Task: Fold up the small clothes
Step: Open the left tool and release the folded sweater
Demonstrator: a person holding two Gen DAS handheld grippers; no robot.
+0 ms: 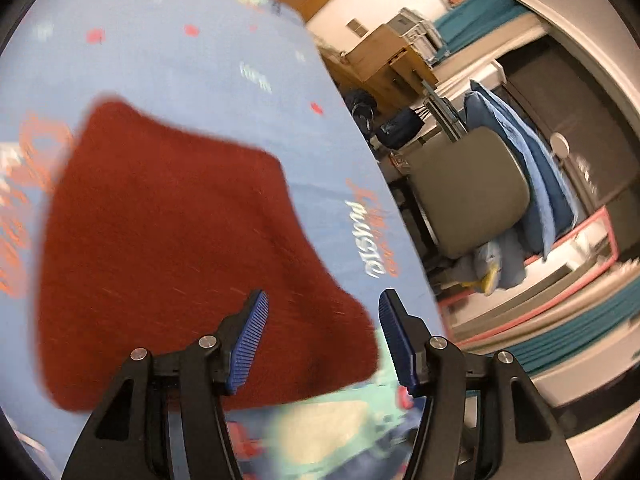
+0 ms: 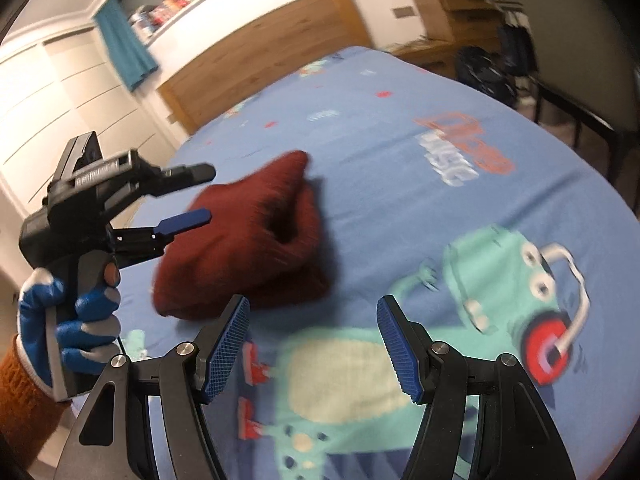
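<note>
A dark red knitted garment lies on the blue printed bed sheet. In the right wrist view the garment looks bunched, with a fold on top. My left gripper is open and empty, hovering above the garment's near right corner. It also shows in the right wrist view, open, at the garment's left side, held by a blue-gloved hand. My right gripper is open and empty, just in front of the garment over the sheet.
The sheet carries a teal robot print and orange lettering. A wooden headboard stands at the far end. A grey chair with blue cloth and cardboard boxes stand beside the bed's right edge.
</note>
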